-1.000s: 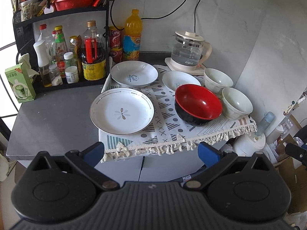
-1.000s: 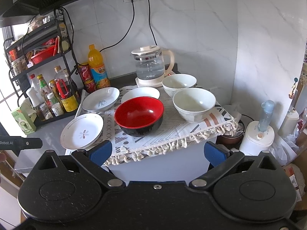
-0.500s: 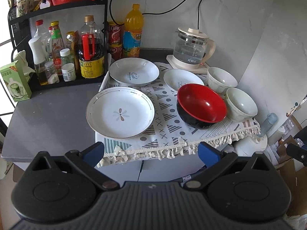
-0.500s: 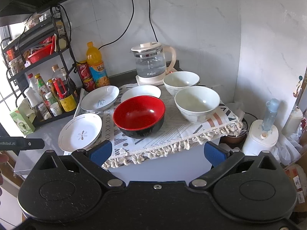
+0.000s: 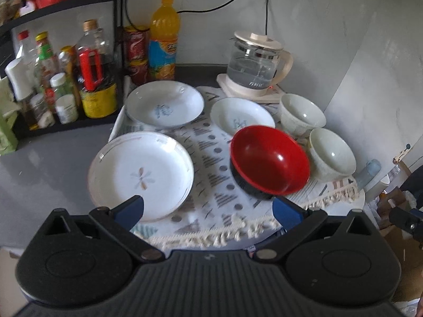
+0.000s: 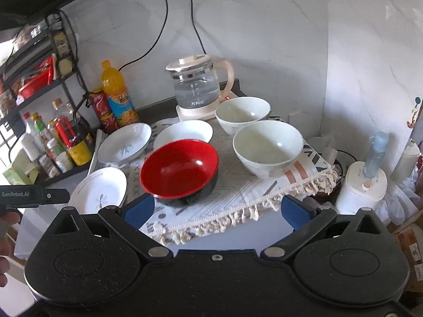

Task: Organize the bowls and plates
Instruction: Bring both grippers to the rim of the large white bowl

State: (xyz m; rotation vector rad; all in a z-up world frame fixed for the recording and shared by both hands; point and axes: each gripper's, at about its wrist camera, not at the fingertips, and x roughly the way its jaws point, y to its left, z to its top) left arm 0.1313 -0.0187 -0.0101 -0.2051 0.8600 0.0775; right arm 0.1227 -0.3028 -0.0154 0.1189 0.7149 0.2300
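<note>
All dishes stand upright and empty on a patterned cloth [image 5: 211,158]. The red bowl [image 5: 269,159], black outside, is near the front edge of the cloth. Left of it lies a wide white plate [image 5: 141,175] with a flower mark. Behind the red bowl are two smaller white plates, one at the left [image 5: 165,107] and one at the right [image 5: 242,116]. Right of the red bowl stand two pale bowls, one near [image 5: 331,153], one behind [image 5: 302,113].
</note>
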